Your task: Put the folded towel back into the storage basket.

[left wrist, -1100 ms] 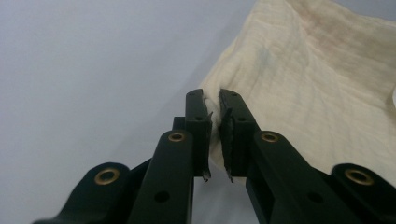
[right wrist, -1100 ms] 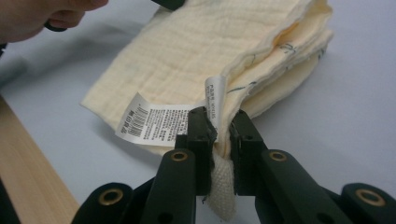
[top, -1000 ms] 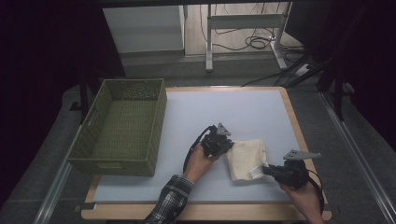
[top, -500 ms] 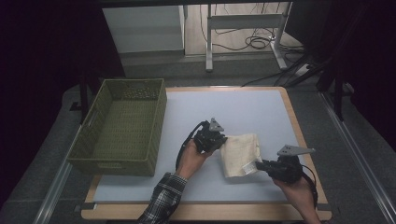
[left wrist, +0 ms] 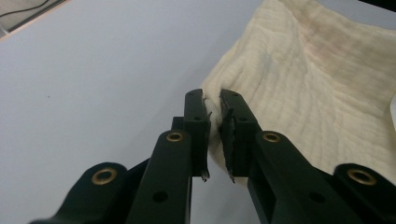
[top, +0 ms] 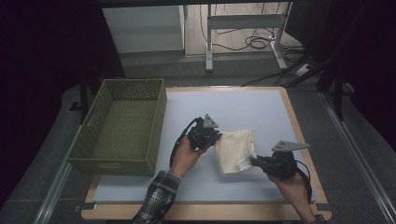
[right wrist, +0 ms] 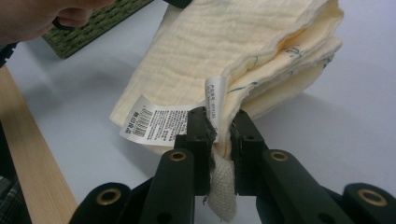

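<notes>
Two hand-held grippers, each clamped on a corner of a cloth

The left hand (top: 184, 151) reaches in from six o'clock, its plaid sleeve (top: 156, 200) at the bottom edge, and points the left gripper (top: 215, 136) toward three o'clock; its jaws are closed on the cloth's (top: 235, 150) near-left corner, a thin fold of fabric pinched between them. The right hand (top: 290, 183) comes in from five o'clock and aims the right gripper (top: 254, 161) toward nine o'clock; its jaws are pressed together on the cloth's lower right corner beside the label (right wrist: 159, 123), fabric hanging between them.
</notes>
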Tool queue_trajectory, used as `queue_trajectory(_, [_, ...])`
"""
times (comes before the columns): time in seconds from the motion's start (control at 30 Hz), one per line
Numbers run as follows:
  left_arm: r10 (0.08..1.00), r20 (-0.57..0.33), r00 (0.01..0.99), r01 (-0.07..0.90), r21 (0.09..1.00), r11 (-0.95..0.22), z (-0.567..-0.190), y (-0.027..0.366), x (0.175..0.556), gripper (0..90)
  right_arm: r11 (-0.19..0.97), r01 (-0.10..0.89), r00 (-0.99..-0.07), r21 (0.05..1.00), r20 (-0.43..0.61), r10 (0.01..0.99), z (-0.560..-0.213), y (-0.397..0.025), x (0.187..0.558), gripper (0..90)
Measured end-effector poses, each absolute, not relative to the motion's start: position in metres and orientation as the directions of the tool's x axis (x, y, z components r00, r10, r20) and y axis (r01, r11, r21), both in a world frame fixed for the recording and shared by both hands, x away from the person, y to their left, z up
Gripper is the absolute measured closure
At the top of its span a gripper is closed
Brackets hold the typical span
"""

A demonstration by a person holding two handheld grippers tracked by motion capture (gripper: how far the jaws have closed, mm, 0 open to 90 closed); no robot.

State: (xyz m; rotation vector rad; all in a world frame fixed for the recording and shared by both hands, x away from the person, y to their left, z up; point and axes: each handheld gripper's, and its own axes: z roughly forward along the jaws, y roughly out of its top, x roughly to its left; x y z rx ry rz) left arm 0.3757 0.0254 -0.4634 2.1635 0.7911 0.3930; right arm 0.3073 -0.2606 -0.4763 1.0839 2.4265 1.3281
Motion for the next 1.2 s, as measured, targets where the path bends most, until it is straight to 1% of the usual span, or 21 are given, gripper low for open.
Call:
queue_trajectory(0.47, [0.675, 0.049, 0.736, 0.413, 0.757, -0.506, -0.45, 0.042, 0.377, 81.2, 0.356, 0.491, -0.737, 0.795, 0.161, 0.657, -0.469, -0.241, 0.316, 80.1])
queue_trajectory(1.2, [0.716, 0.119, 0.688, 0.406, 0.755, -0.515, -0.423, 0.078, 0.374, 80.7, 0.384, 0.456, -0.768, 0.803, 0.136, 0.626, -0.451, -0.196, 0.334, 80.2])
